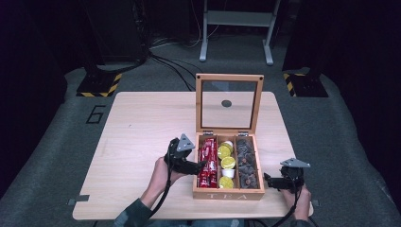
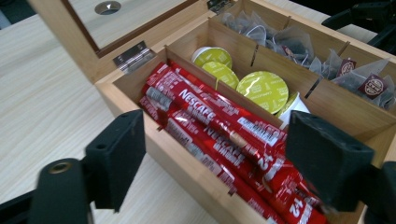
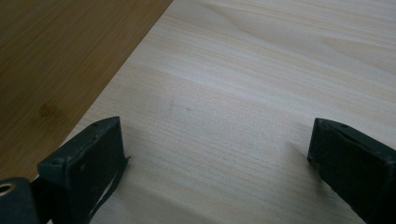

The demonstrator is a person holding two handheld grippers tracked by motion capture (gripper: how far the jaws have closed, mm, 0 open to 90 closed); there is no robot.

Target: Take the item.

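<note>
An open wooden tea box (image 1: 227,195) stands at the table's front right, its glass lid (image 1: 229,78) upright. Red Nescafe sticks (image 1: 207,161) fill its left compartment, yellow-lidded capsules (image 1: 228,162) the middle one, tea bags (image 1: 246,163) the right one. My left gripper (image 1: 201,165) reaches over the box's left wall. In the left gripper view it (image 2: 219,144) is open, its jaws on either side of the red sticks (image 2: 205,112) without touching them. My right gripper (image 1: 267,178) hovers low beside the box's right wall, open (image 3: 210,140) over bare table with nothing between its fingers.
The light wooden table (image 1: 142,123) has free room to the left of and behind the box. The box's side wall (image 3: 56,51) is close on the right gripper's left. Beyond the table are grey carpet, a metal stand (image 1: 236,28) and striped bases (image 1: 101,85).
</note>
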